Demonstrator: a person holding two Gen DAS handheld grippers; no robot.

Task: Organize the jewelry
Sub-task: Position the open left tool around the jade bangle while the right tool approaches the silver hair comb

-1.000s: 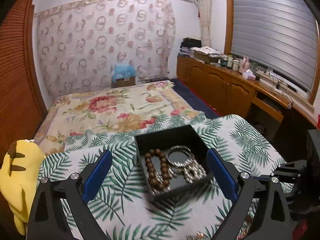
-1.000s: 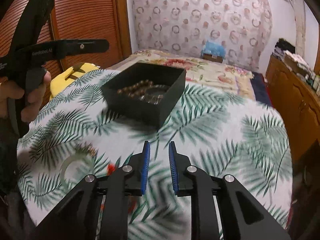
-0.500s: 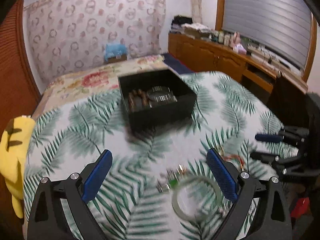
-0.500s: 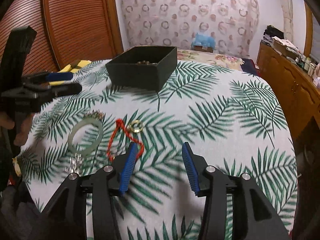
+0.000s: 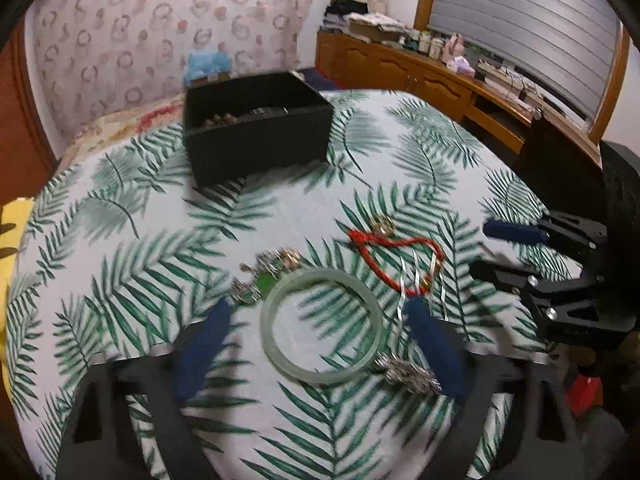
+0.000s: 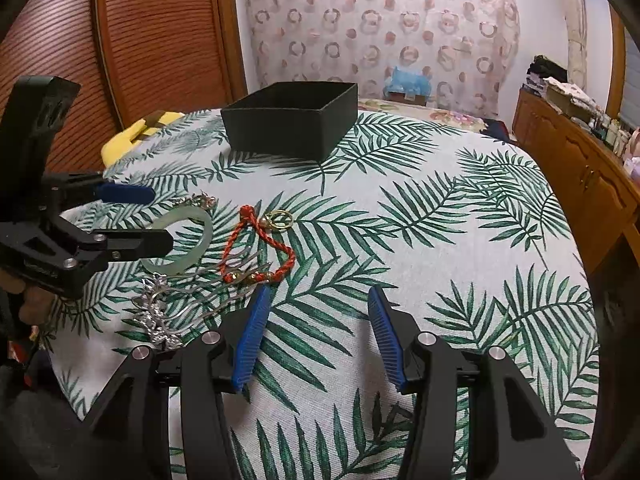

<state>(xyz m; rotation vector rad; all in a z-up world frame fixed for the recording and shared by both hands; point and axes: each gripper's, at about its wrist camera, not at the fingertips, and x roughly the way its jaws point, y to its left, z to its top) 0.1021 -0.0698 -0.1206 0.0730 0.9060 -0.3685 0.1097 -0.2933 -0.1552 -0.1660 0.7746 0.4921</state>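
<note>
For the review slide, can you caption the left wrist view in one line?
Left gripper, jaws closing but still open, straddles the pale green bangle on the palm-print tablecloth, beside a red cord bracelet; black box behind.

Right gripper (image 6: 316, 332) low over a palm-leaf tablecloth (image 6: 440, 220), blue pads apart after just opening wider, only cloth between them. Ahead and to the left, loose on the cloth: red cord bracelet (image 6: 256, 248), small gold ring (image 6: 280, 219) just beside it, pale green bangle (image 6: 182, 240), silver hair comb (image 6: 160, 316) nearest the camera. Left gripper (image 6: 156, 216) in from the left edge, jaws closing in on either side of the bangle without touching; black box (image 6: 292, 120) farther back.
</note>
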